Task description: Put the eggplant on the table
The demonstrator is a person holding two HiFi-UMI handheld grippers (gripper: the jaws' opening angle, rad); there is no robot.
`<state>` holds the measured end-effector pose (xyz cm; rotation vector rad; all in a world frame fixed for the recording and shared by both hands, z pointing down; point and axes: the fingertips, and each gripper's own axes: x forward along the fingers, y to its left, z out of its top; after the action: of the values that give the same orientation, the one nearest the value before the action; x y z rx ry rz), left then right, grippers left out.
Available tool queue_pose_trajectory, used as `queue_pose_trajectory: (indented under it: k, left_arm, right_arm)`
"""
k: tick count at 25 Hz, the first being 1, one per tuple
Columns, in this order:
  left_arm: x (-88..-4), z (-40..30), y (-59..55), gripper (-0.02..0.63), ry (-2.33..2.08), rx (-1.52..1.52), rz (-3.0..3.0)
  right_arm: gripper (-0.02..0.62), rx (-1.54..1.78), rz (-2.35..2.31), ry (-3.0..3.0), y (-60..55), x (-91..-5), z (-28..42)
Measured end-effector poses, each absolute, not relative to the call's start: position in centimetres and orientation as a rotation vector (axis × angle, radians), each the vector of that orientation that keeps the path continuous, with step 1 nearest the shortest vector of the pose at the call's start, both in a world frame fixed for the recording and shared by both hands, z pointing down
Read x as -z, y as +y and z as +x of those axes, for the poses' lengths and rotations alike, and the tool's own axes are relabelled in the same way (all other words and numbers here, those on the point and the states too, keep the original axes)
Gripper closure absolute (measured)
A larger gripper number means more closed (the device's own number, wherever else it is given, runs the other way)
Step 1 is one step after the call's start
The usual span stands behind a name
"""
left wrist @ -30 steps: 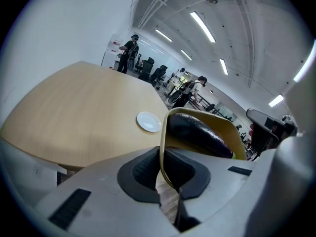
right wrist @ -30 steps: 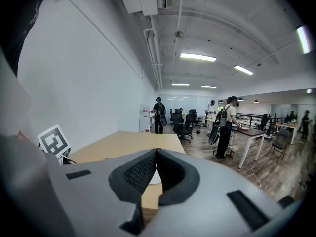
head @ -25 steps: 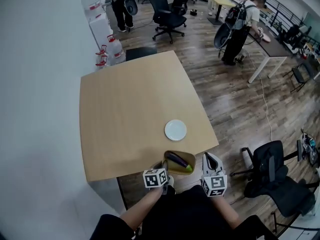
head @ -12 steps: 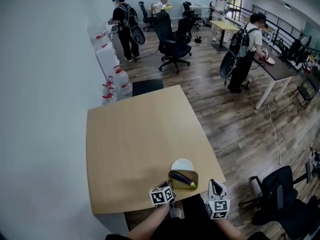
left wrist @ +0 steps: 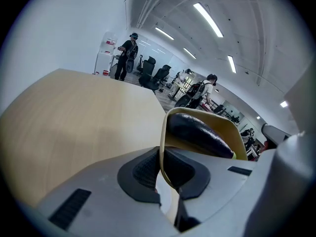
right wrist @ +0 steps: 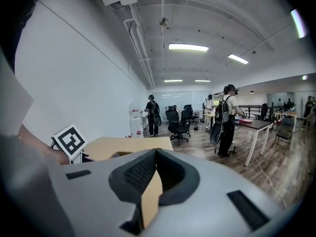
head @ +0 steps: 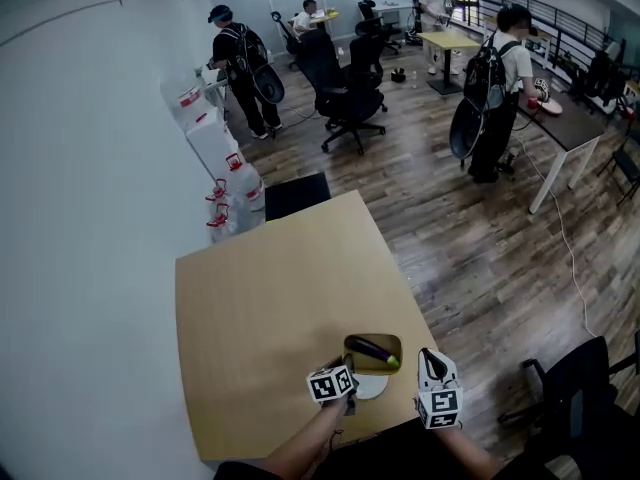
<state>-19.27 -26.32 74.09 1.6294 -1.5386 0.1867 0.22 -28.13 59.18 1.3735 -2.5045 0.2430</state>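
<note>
Nearest, the left tongs (left wrist: 161,157) pinch the near rim of a shallow mustard-yellow bowl (head: 395,340), held over the near right corner of the pale wooden counter (head: 270,308). A dark purple eggplant (head: 372,350) with a green stem end lies inside the bowl. The right tongs (right wrist: 155,154), pressed together and empty, hover just off that corner. Beneath the bowl, a round white plate (head: 372,388) rests on the counter. Beyond the counter's far edge stand large water bottles (head: 235,193) and several people (head: 235,63).

Ceiling strip lights (right wrist: 188,47) glare overhead, room evenly bright; soft shadow at the counter's (head: 260,298) near edge; fisheye warps every edge.
</note>
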Motion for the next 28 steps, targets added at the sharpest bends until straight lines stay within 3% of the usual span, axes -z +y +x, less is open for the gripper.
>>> queue_pose_trajectory:
  k: [17, 28]
  left_arm:
    - [-83.4, -20.5, -44.0, 0.584, -1.571, -0.466, 1.544]
    - [-88.5, -21.2, -46.1, 0.583, -1.569, -0.477, 1.416]
  right_arm:
    - [0.535, -0.375, 1.279, -2.406, -40.7, -65.4, 3.6]
    - [0.535, -0.44, 1.328, -2.315, -42.4, -67.8, 6.1]
